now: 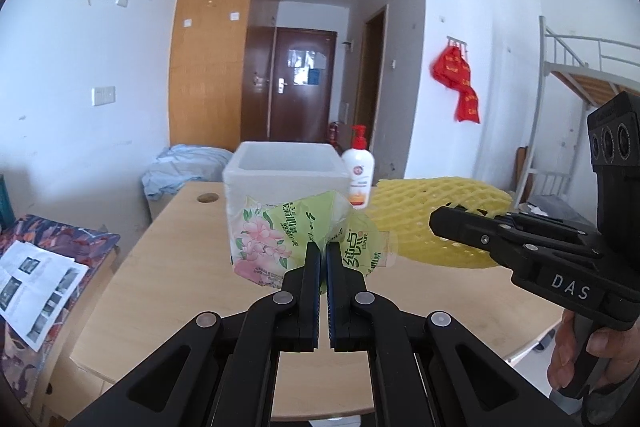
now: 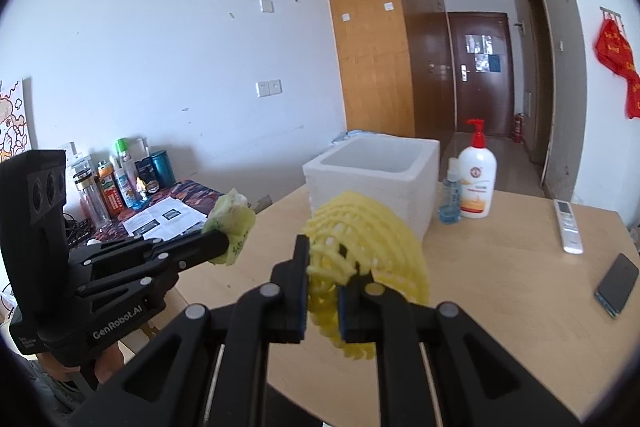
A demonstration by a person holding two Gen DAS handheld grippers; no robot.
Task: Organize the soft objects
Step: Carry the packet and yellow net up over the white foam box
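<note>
Nearest the left wrist camera, the left gripper (image 1: 323,251) reaches level over the table (image 1: 168,267), its fingers (image 1: 312,267) pinched narrow on a green floral tissue pack (image 1: 272,239), held off the surface with its long axis running across the view from 9 to 3 o'clock. At 3 o'clock the right gripper (image 2: 324,267) points toward 10 o'clock, fingers (image 2: 300,267) clamped on a yellow foam net (image 2: 372,243), whose rounded body bulges away from them toward 1 o'clock. Beyond both, at 12 o'clock, stands an open white foam box (image 1: 280,179), a lotion bottle (image 1: 360,171) just beside it.
</note>
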